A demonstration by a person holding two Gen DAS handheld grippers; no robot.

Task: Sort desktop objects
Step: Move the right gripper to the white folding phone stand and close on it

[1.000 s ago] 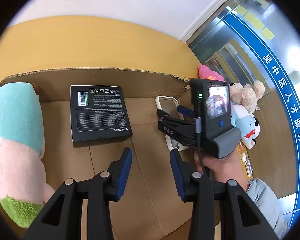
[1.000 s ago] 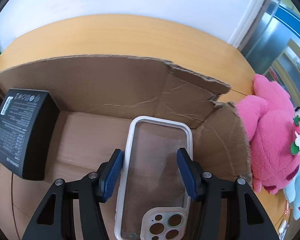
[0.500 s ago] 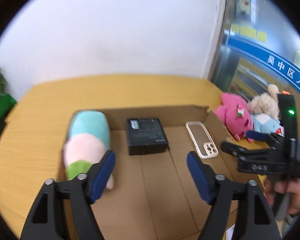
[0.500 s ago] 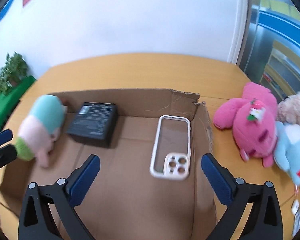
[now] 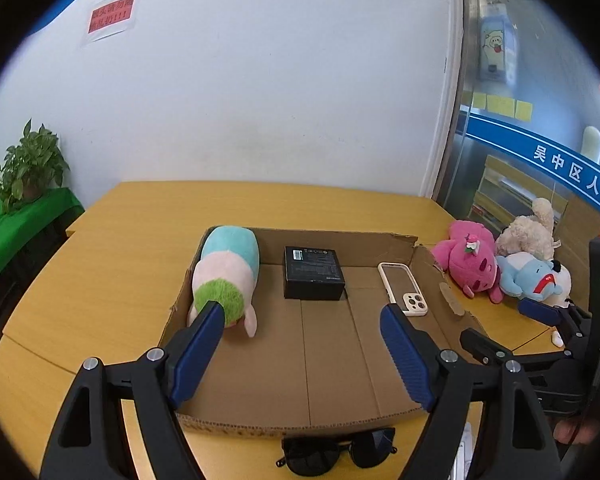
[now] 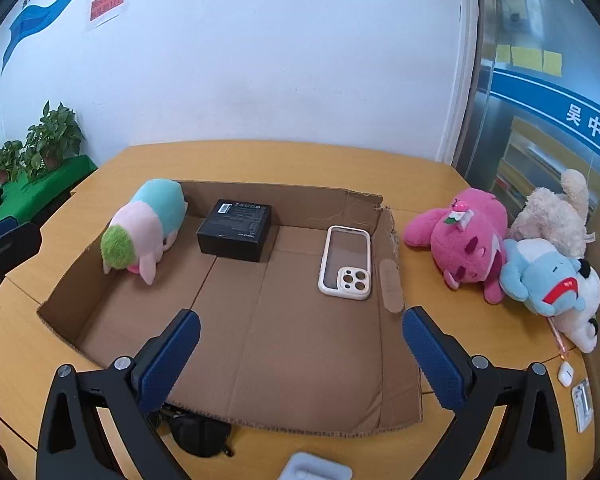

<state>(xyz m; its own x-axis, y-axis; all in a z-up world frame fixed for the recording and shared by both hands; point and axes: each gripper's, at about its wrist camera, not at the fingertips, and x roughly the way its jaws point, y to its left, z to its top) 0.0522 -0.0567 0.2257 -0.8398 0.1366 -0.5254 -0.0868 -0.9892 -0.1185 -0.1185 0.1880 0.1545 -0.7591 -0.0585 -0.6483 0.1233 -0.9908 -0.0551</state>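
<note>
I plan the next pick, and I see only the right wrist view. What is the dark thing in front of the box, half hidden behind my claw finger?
Observer: The left wrist view shows it whole: black sunglasses, lying on the table just outside the near wall of the cardboard box.
Operator: And the left claw, is it free? I see only its edge.
Observer: Yes. The left claw is open and holds nothing.

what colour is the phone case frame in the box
Cream-white frame with a clear back, lying in the cardboard box; clearest in the right wrist view.
</note>
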